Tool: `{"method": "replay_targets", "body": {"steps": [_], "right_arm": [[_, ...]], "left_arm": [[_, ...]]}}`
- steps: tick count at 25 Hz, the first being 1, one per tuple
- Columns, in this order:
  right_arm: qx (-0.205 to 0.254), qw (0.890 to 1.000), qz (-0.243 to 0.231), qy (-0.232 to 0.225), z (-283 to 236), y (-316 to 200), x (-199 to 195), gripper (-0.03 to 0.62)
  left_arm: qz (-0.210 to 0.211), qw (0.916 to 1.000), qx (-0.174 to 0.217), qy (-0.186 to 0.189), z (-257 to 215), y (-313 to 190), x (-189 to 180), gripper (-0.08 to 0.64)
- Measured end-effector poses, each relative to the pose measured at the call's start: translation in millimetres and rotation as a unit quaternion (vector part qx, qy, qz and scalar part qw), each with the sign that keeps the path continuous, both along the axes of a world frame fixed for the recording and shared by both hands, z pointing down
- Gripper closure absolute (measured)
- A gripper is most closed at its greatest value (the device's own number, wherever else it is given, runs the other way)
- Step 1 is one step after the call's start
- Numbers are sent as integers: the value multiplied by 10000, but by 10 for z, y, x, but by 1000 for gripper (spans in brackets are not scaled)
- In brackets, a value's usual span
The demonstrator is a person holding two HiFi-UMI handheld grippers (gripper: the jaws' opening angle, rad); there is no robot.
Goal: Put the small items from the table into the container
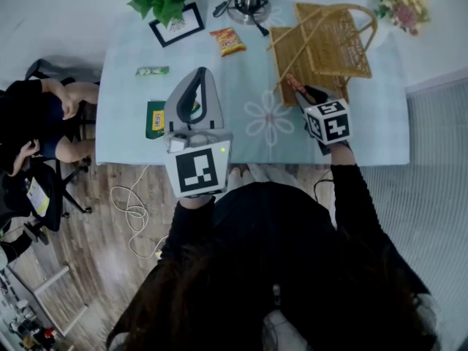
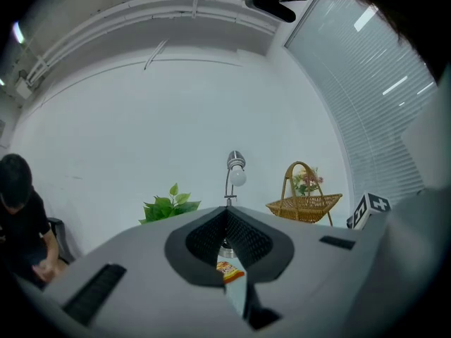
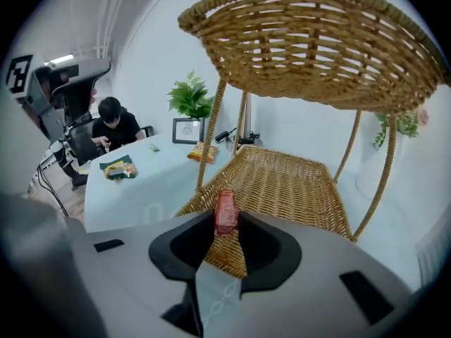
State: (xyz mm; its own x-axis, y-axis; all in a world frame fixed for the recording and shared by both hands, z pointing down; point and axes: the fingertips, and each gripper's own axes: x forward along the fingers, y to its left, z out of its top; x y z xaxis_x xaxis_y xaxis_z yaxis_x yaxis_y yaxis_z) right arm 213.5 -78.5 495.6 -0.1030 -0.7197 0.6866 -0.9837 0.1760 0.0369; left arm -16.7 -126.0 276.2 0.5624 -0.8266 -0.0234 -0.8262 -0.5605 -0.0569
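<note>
Red bar (image 3: 225, 208) half inside right tool (image 3: 226, 222)

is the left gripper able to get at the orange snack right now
Likely yes: the left gripper is empty and the orange snack lies in the open just ahead of its tips. Its shut jaws must open first.

Basket (image 1: 325, 46): woven wicker, rough, matt tan. Table (image 1: 131, 86) top: smooth, pale, matt, flower print. Red snack bar (image 3: 225, 206): glossy film wrapper. Orange packet (image 1: 228, 42): shiny, foil-like. Left gripper (image 2: 227, 213), right gripper (image 3: 225, 222): matt grey plastic, dark textured pads. Lamp (image 1: 248, 6): polished metal. Floor (image 1: 99, 251): wood-look planks.
</note>
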Motion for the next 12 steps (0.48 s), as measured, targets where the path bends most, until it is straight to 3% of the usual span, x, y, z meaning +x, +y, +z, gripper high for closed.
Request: {"method": "replay_targets", "body": {"steps": [12], "right_arm": [[376,9991,-133,-137,-237,28,-204,476]], "left_arm": [[5,10000,22,10,-4,50,15,558]]}}
